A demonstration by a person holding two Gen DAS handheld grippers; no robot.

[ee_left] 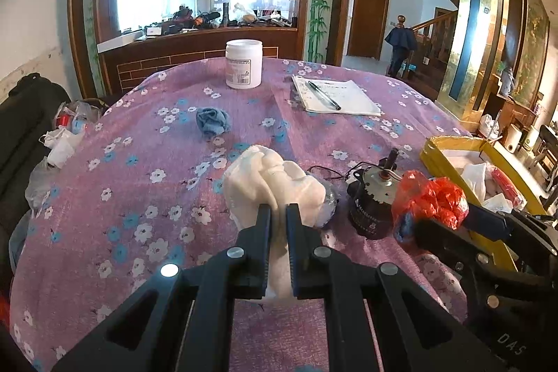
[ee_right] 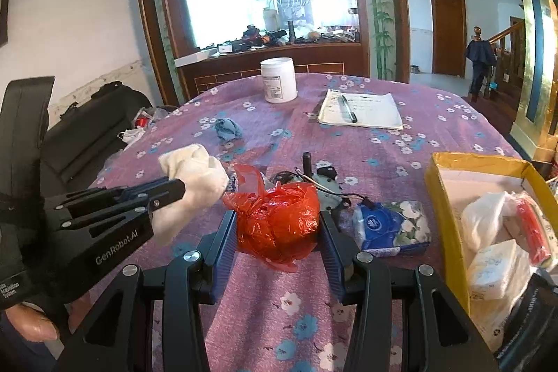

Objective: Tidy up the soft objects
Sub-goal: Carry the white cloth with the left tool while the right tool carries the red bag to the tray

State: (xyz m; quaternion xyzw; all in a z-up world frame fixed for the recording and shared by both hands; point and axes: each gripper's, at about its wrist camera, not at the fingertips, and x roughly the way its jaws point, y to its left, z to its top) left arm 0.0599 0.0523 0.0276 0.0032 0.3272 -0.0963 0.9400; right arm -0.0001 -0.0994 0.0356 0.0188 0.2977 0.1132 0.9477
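My left gripper (ee_left: 278, 210) is shut on a cream white cloth (ee_left: 275, 185) and holds it over the purple flowered tablecloth (ee_left: 139, 197); the cloth also shows in the right wrist view (ee_right: 195, 169). My right gripper (ee_right: 277, 215) has its jaws around a crumpled red plastic bag (ee_right: 279, 218), touching both sides of it; the bag also shows in the left wrist view (ee_left: 432, 197). A blue rag (ee_left: 212, 121) lies farther back on the table. A yellow box (ee_right: 443, 176) at the right holds white bags and soft packs.
A dark motor with wires (ee_left: 371, 201) stands right behind the red bag. A blue tissue pack (ee_right: 390, 225) lies beside it. A white jar (ee_left: 243, 63) and a notebook with a pen (ee_left: 334, 95) are at the back. Bags lie on the black sofa (ee_left: 28, 114) at the left.
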